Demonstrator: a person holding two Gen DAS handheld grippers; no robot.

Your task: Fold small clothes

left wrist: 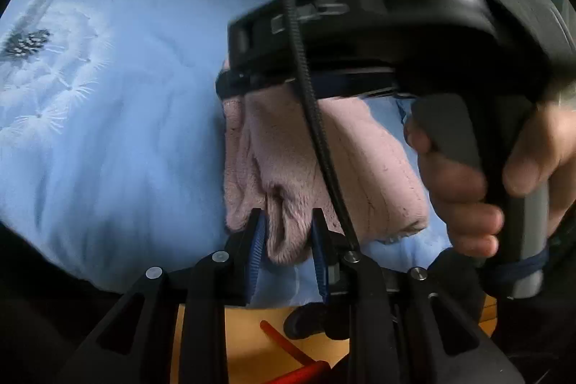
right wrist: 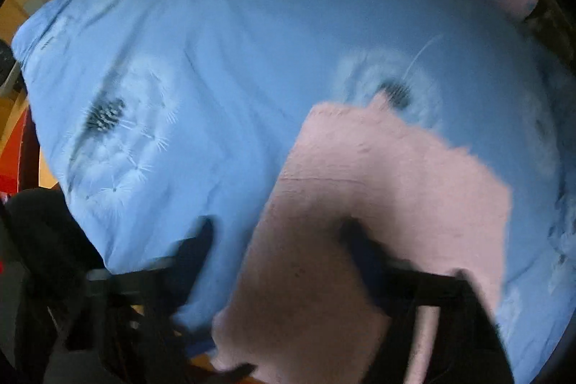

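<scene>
So our left gripper (left wrist: 288, 236) has its fingers (left wrist: 256, 240) clamped on a bunched fold of the pink fleece garment (left wrist: 309, 164), which spreads out ahead of them on the blue dandelion-print bedspread (left wrist: 108, 132). The right gripper (right wrist: 277, 240) is blurry; the garment runs between its fingers, which stand apart, and we can't tell if they're pinching it. A hand (left wrist: 468, 189) holds its handle.

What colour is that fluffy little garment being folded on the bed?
The small garment is pale pink and fuzzy, with no pattern visible. It shows best in the left wrist view.
</scene>
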